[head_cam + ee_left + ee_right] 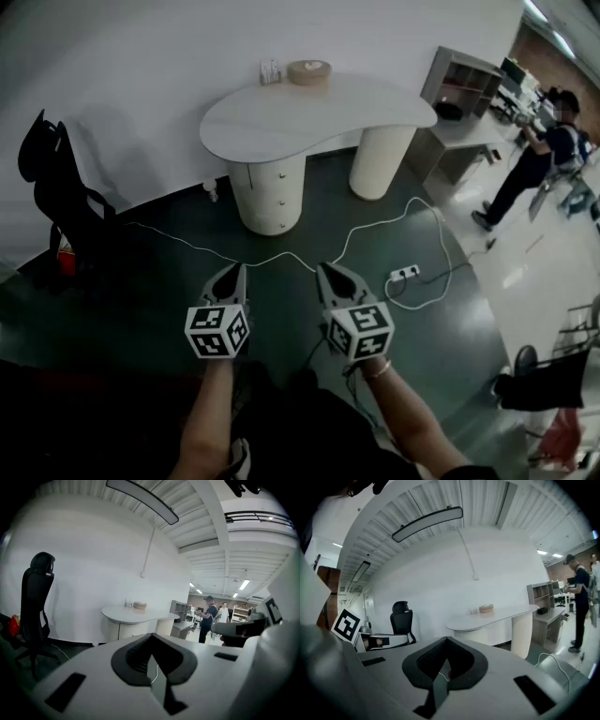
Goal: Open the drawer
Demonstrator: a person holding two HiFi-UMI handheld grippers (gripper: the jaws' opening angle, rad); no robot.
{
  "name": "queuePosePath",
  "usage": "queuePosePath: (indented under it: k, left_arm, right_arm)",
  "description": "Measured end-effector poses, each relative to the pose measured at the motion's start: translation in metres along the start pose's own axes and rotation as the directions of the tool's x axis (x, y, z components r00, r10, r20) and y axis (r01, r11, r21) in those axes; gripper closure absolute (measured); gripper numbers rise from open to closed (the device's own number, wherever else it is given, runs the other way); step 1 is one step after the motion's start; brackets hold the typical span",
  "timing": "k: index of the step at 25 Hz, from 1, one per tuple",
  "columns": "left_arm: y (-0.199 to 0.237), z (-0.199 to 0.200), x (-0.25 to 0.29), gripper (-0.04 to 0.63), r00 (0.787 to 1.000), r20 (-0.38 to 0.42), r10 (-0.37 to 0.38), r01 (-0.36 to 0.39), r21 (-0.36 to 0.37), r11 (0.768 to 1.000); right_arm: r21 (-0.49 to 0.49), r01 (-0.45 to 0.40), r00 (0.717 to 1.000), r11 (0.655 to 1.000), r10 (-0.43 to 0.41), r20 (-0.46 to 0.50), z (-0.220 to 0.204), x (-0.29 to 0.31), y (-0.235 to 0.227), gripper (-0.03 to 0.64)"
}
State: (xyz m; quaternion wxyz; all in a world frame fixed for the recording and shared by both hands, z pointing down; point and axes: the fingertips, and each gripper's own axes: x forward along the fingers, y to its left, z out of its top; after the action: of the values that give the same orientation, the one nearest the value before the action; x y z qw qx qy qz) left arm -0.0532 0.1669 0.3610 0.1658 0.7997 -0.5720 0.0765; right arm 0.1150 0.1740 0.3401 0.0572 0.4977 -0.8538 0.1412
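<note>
Down front over dark floor: L gripper + R gripper side by side, not touching, tipped a bit down. Both jaw pairs pressed together, nothing betw. Well ahead: white desk on two round legs. Drawer in left pedestal, front flush, shut, knob showing. White cable on floor betw grippers + desk, near power strip right of R gripper. Bowl at desk's rear edge. Black chair far left. Person standing far right.
</note>
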Motion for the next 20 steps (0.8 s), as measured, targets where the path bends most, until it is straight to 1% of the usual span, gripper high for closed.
queuePosePath:
  k: [7, 13, 16, 20]
  left_arm:
    - [-0.029, -0.011, 0.003, 0.592, 1.0, -0.017, -0.001, 0.001, -0.016, 1.0]
    - [-0.041, -0.008, 0.011, 0.592, 1.0, -0.004, 0.015, -0.015, -0.012, 1.0]
    - [-0.04, -0.008, 0.018, 0.592, 1.0, -0.012, 0.016, -0.016, -0.006, 1.0]
    - [-0.028, -0.01, 0.037, 0.592, 0.999, -0.037, 0.019, -0.02, -0.01, 1.0]
  right_arm:
    - [0.039, 0.02, 1.0, 0.999, -0.021, 0.014, -0.003, -0.02, -0.026, 0.614]
    - [0.023, 0.006, 1.0, 1.0, -0.006, 0.009, -0.003, -0.018, -0.04, 0.614]
    - [0.036, 0.006, 1.0, 0.999, -0.006, -0.001, -0.006, -0.01, -0.044, 0.614]
    - [0.061, -0.004, 1.0, 0.998, 0.005, -0.017, -0.009, 0.015, -0.046, 0.614]
